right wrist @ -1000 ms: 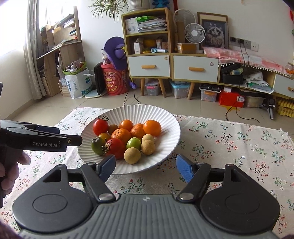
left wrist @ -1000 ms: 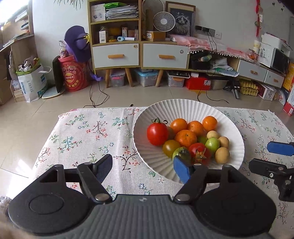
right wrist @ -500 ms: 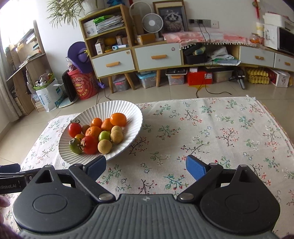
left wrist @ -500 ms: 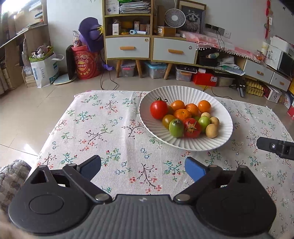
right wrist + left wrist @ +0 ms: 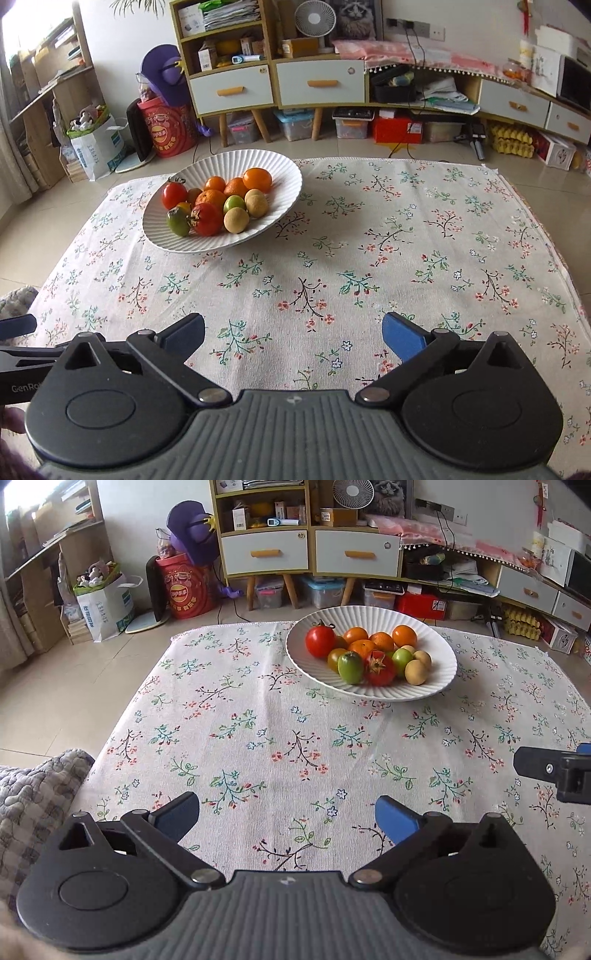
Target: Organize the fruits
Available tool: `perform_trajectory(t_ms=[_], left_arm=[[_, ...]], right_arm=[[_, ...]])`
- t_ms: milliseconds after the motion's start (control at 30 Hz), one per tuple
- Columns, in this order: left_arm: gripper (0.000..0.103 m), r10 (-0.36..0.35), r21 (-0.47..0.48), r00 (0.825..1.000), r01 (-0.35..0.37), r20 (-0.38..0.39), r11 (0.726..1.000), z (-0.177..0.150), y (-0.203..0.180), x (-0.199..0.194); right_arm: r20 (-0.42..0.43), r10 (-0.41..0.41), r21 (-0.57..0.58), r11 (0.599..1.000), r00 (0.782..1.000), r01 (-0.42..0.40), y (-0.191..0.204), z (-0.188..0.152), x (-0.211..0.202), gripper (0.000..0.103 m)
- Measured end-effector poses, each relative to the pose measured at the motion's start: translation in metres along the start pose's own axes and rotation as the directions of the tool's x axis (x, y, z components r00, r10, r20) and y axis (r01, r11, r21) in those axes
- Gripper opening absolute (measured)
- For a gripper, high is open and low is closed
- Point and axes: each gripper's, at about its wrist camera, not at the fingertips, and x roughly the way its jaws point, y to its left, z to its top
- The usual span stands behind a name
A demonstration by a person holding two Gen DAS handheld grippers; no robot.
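A: Fig. — where's the fruit?

B: All in the white ribbed bowl (image 5: 436, 686) on the desk (image 5: 258, 738), which is covered w/ a floral cloth. Left-wrist view: bowl sits far side, right of centre. Contents: red tomato (image 5: 320, 641) at the back left, oranges (image 5: 404, 636) behind, green tomato (image 5: 350, 668) and a second red tomato (image 5: 379, 668) in front, pale round fruits (image 5: 416, 671) at the right.

A: Claws?

B: Left claw (image 5: 287, 812) — released, fully spread, nothing between the pads, only cloth. Right claw (image 5: 293, 330) — jaws opening, also empty; bowl (image 5: 284, 173) lies well ahead to its left.

A: Do they meet?

B: No. Each shows at the other's frame edge, apart.
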Motion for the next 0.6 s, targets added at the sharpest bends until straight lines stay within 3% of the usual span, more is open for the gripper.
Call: perform_trajectory(t_ms=[200, 400, 600], left_arm=[[0.100, 0.009, -0.064, 0.999, -0.012, -0.040, 0.998, -0.006, 0.009, 0.001], [0.100, 0.029, -0.048, 0.999, -0.030, -0.026, 0.998, -0.009, 0.008, -0.002], [0.100, 0.033, -0.029, 0.999, -0.033, -0.011, 0.999, -0.011, 0.004, -0.006]], right_arm=[[-0.025, -0.039, -0.043, 0.998, 0.999, 0.038, 0.011, -0.008, 0.010, 0.102], [-0.014, -0.036, -0.135, 0.990, 0.999, 0.034, 0.030, -0.015, 0.009, 0.102], [-0.020, -0.038, -0.142, 0.989, 0.999, 0.035, 0.030, -0.016, 0.010, 0.102]])
